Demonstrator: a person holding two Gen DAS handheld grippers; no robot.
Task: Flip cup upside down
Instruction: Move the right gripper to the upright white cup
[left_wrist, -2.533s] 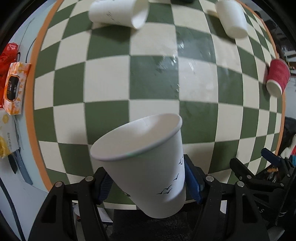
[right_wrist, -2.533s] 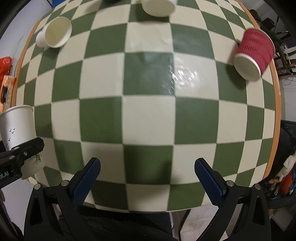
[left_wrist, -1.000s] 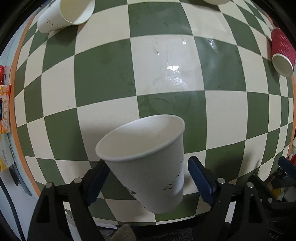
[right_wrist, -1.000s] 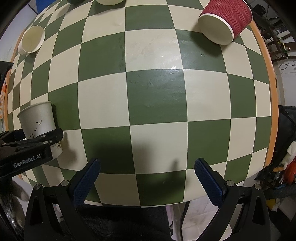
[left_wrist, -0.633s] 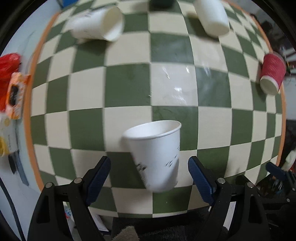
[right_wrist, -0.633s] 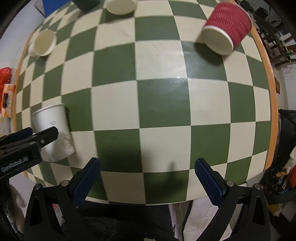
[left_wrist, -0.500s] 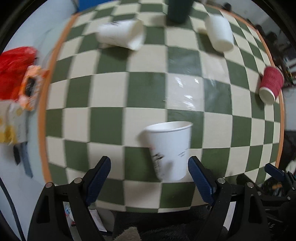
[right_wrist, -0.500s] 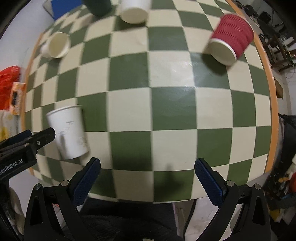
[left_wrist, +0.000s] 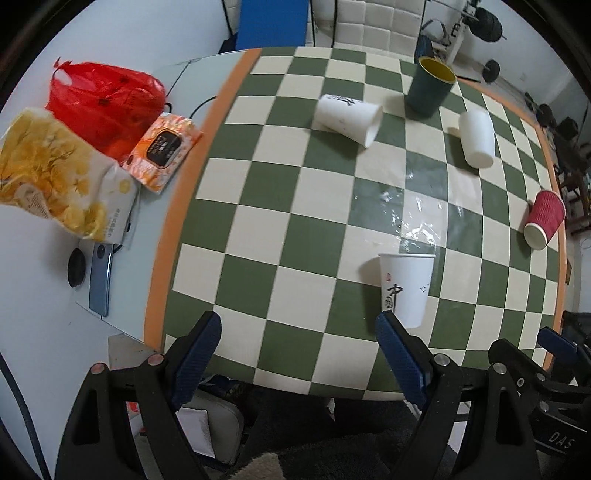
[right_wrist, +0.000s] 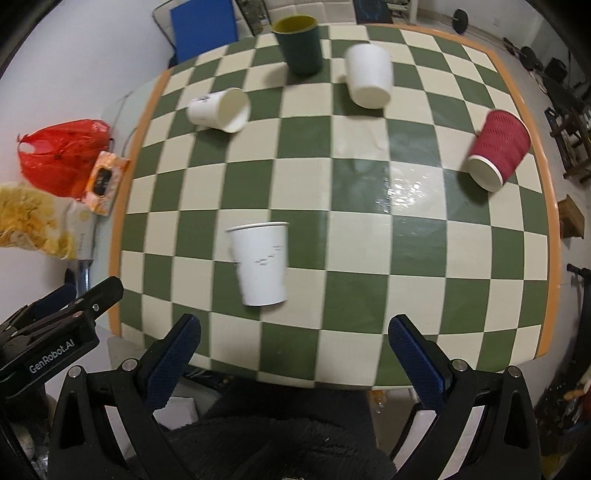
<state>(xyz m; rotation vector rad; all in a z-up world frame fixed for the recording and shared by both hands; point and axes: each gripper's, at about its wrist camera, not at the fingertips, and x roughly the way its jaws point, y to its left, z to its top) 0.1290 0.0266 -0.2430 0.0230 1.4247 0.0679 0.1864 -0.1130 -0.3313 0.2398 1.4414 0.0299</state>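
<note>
A white paper cup (left_wrist: 404, 288) stands upright, mouth up, on the green-and-cream checkered table (left_wrist: 280, 236), just ahead of our left gripper (left_wrist: 299, 354) and toward its right finger, free of both pads. We hold the left gripper's jaws spread wide with nothing between them. Our right gripper (right_wrist: 295, 354) is likewise wide apart and holds nothing, with the same cup (right_wrist: 262, 266) ahead of it and slightly to its left. Farther out from the left gripper, a second white cup (left_wrist: 349, 118) lies on its side, and beyond it to the right a dark green cup with a yellow inside (left_wrist: 430, 86) stands upright. Beside that one, a third white cup (left_wrist: 476, 138) lies tipped over. A red ribbed cup (left_wrist: 543, 219) lies on its side near the table's orange edge, far to the right. Off to the left of the gripper, past the checkered cloth, sit an orange wipes pack (left_wrist: 162, 151), a red plastic bag (left_wrist: 103, 107) and a yellow-printed bag (left_wrist: 55, 181).
</note>
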